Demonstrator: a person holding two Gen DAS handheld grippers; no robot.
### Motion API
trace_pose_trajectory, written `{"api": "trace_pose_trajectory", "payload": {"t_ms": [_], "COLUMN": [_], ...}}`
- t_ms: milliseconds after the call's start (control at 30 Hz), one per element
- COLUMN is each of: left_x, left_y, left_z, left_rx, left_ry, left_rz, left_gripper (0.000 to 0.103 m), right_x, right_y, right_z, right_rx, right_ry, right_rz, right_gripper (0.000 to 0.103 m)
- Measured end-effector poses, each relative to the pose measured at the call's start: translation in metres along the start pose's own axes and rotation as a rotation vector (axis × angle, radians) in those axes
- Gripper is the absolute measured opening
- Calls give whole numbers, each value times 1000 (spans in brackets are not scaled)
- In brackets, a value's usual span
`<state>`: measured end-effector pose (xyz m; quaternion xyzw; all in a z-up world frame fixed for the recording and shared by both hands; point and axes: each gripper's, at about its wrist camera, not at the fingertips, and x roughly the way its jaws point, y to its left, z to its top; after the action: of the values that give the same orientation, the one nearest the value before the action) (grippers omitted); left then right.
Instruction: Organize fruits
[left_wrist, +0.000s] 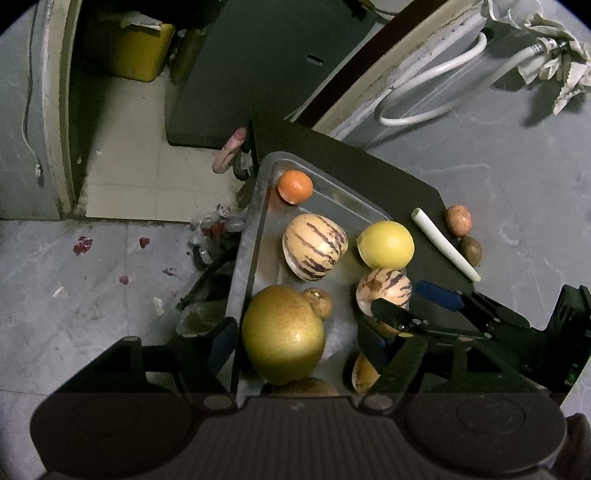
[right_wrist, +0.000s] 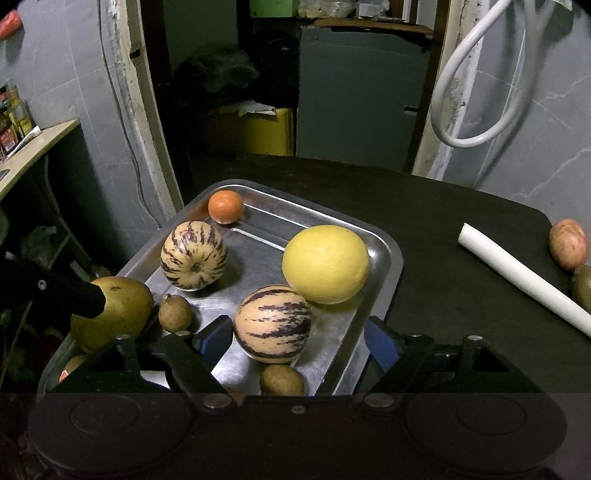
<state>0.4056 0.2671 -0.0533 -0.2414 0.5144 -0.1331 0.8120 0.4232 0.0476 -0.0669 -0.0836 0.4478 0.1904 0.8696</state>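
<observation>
Metal tray (right_wrist: 384, 254) on dark surface (right_wrist: 443, 206) holds an orange (right_wrist: 226, 206), two striped melons (right_wrist: 194, 256) (right_wrist: 272, 323), a yellow citrus (right_wrist: 325, 264), a big greenish-yellow pear (left_wrist: 283, 334) and small brown fruits (right_wrist: 175, 313). Left hand-held gripper (left_wrist: 301, 341) open wide, pear between its fingers, no visible pad contact. Right hand-held gripper (right_wrist: 299, 341) open wide around the nearer striped melon, pads clear of it. White tube (right_wrist: 524, 278), a reddish fruit (right_wrist: 568, 249) and a kiwi (left_wrist: 470, 251) lie on the surface right of the tray.
</observation>
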Motion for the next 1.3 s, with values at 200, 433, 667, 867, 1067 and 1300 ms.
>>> {"api": "trace_pose_trajectory", "payload": {"t_ms": [200, 433, 667, 867, 1067, 1300], "left_x": [-7, -12, -17, -22, -30, -38], "left_y": [-4, -8, -13, -13, -14, -14], "left_z": [-1, -2, -2, -1, -3, -8], "left_rx": [20, 40, 56, 41, 52, 91], "left_ry": [-20, -36, -57, -79, -119, -177], "left_rz": [-3, -1, 10, 2, 43, 98], "left_gripper": [86, 94, 101, 102, 102, 102], "right_x": [-1, -4, -6, -13, -21, -33], "right_y": [0, -2, -3, -7, -11, -11], "right_z": [-1, -3, -5, -11, -19, -29], "right_rx": [1, 8, 22, 60, 114, 165], "right_ry": [-1, -2, -9, -24, -41, -63], "right_rz": [-1, -5, -8, -19, -34, -55], "right_gripper": [85, 86, 88, 90, 95, 96]}}
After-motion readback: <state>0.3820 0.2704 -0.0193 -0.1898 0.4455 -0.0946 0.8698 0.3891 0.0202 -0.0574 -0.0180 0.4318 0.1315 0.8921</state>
